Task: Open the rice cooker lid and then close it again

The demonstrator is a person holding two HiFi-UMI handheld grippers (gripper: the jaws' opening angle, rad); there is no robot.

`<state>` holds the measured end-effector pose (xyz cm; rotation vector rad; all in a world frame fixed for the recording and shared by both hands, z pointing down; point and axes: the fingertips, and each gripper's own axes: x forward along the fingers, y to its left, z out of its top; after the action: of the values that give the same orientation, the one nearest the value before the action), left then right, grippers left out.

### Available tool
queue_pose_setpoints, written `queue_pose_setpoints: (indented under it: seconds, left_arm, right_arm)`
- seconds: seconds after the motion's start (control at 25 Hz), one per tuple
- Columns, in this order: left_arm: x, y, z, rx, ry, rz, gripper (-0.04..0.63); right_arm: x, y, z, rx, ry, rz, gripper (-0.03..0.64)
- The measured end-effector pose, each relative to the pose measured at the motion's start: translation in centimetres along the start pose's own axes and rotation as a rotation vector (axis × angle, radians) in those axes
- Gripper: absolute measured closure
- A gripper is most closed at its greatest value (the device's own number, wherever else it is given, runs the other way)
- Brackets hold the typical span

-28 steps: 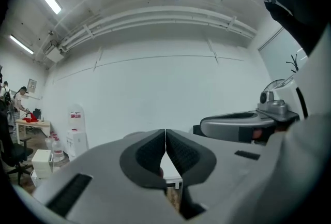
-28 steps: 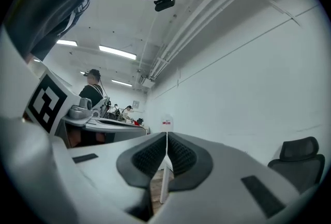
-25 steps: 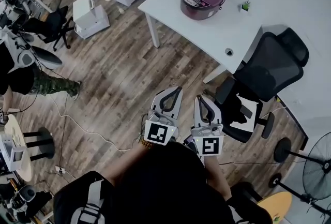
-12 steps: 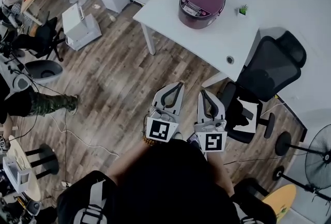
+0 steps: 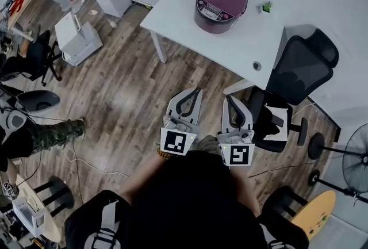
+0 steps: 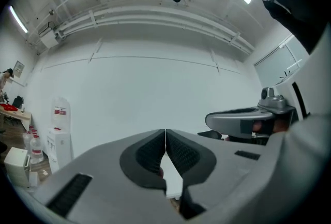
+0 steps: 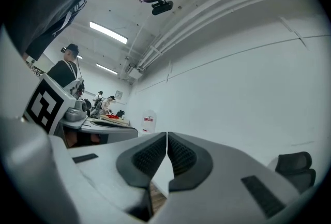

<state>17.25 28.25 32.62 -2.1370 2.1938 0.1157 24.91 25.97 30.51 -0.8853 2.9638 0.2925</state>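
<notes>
Since the earlier frames, the white table (image 5: 244, 49) and the rice cooker (image 5: 220, 2) on it are being brought nearer in the head view. The left gripper (image 5: 197, 91) and right gripper (image 5: 227, 99) are being carried pressed together and empty, well apart from the cooker. The approach is best being completed squarely on the panel side, with the jaws being parted only at the lid release. The cooker's panel is facing lower left, and its slightly longer axis is judged to be running panel to rear.
</notes>
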Motion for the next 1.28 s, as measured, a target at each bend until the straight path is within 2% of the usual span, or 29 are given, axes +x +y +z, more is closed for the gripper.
queue_pose_setpoints:
  seconds: [0.24, 0.44, 0.76, 1.04, 1.28]
  left_arm:
    - [2.3, 1.9, -1.6, -0.042, 0.022, 0.005, 0.569]
    - [5.9, 3.6, -2.8, 0.001, 0.052, 0.021, 0.569]
    - [13.0, 5.5, -2.5, 0.044, 0.065, 0.039, 0.569]
    - [19.6, 5.5, -2.5, 0.060, 0.065, 0.041, 0.569]
    - [22.8, 6.4, -3.2, 0.081, 0.088, 0.080, 0.569]
  right_arm:
    - [2.3, -1.5, -1.8, 0.022, 0.031, -0.033, 0.586]
    - [5.9, -4.1, -3.7, 0.041, 0.029, -0.024, 0.586]
    - [12.3, -9.7, -3.8, 0.062, -0.037, -0.010, 0.586]
    - [16.0, -15.5, -5.5, 0.074, -0.025, -0.009, 0.586]
    - [18.3, -19.2, -7.1, 0.098, -0.021, -0.004, 0.586]
